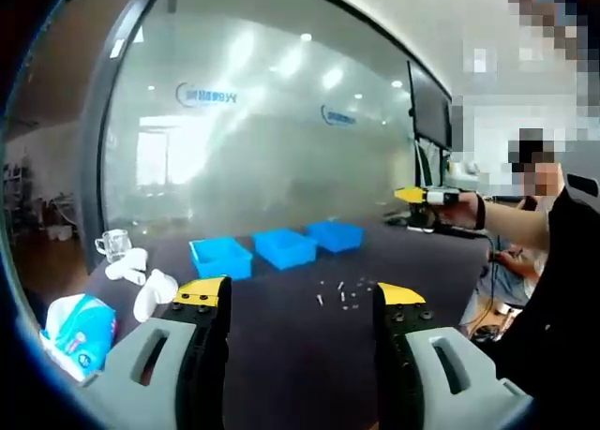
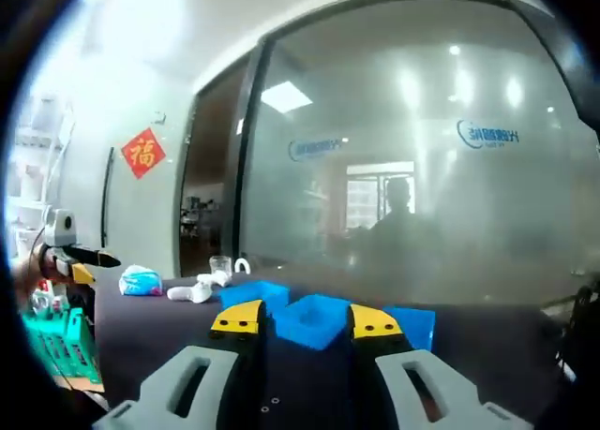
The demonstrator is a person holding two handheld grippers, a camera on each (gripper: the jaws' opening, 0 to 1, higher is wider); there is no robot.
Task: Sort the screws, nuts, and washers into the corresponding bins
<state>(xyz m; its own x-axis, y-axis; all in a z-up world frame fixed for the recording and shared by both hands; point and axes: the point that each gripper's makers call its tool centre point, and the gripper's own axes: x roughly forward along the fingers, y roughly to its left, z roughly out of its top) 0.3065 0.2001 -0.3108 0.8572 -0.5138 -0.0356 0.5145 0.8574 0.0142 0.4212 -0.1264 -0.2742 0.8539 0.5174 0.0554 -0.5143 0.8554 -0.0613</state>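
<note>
- Even indoor light; ceiling lamps reflect as bright spots on the frosted glass wall (image 1: 272, 140).
- The glass wall looks hazy and washed out in both views.
- Fisheye bending curves the door frame (image 2: 246, 140) and edges.
- The dark table (image 1: 300, 318) shows soft shadows, slight blur.

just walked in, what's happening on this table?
A person holds a two-jaw gripper in each hand over a dark table. Both the left gripper and the right gripper are open and empty. Three blue bins sit in a row at the far side, and small loose hardware pieces lie scattered in front of them, untouched. Sorting has not started. A tissue pack and some white objects sit off to one side.
</note>
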